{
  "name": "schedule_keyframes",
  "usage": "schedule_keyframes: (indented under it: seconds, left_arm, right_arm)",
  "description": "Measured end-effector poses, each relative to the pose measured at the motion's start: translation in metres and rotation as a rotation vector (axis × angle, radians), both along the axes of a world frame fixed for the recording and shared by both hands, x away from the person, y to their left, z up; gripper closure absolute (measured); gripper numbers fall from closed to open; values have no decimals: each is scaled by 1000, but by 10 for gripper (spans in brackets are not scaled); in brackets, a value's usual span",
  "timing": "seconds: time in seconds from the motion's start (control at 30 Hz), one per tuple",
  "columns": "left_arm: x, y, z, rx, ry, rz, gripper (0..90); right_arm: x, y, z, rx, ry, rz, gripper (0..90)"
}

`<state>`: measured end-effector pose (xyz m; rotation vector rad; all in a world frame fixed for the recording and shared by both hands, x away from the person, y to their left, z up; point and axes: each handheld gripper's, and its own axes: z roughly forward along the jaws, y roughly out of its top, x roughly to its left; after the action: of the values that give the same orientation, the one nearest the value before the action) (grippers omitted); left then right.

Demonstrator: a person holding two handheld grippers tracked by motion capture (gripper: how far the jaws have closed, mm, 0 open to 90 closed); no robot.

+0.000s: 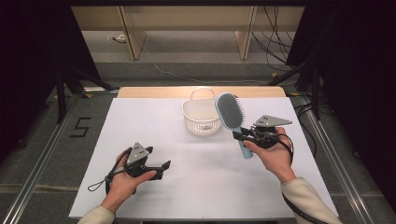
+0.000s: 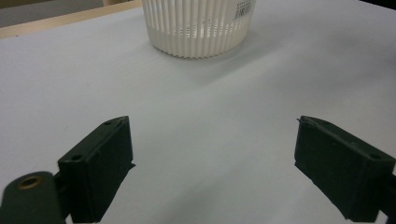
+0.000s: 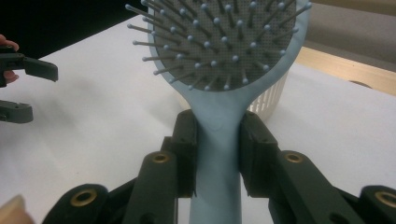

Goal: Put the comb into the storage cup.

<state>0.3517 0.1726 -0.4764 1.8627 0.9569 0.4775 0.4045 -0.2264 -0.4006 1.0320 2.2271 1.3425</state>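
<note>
Right gripper (image 1: 241, 136) has its jaws clamped on the handle of the light blue hairbrush (image 1: 229, 112), one pad on each side of the neck just below the head, seen plainly in the right gripper view (image 3: 217, 154). Brush (image 3: 219, 51) is held off the table, tilted, grey bristle pad facing the camera, head up beside the white basket (image 1: 201, 119). In the high view the brush head overlaps the basket's right rim; touching or just above it, cannot tell. Handle end sticks out below the gripper, toward the person.

Basket is a white slatted tub with a thin loop handle, sitting on the white tabletop (image 1: 154, 126) near its far edge. Barcode sticker on its wall shows in the left gripper view (image 2: 198, 28).

Left gripper (image 1: 158, 168) is well apart from the basket, down at the near left of it, jaws wide apart with nothing between them, only bare table under them (image 2: 212, 154). It points toward the basket; open surface lies between the two, nothing blocking.

Off the table, beyond the basket: wooden shelf legs (image 1: 133, 37) and loose cables (image 1: 275, 42) on the floor.
</note>
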Motion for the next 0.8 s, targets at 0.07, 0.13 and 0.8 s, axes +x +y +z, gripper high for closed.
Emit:
schedule_keyframes:
  seconds: [0.07,0.13,0.8]
  left_arm:
    - [0,0,0,-1,0,0,109]
    - [0,0,0,-1,0,0,109]
    - [0,0,0,-1,-1,-2,109]
  right_arm:
    - [0,0,1,2,3,-1,710]
    - [1,0,1,6,-3,-6,710]
    - [4,-2,5,31,-13,-28,710]
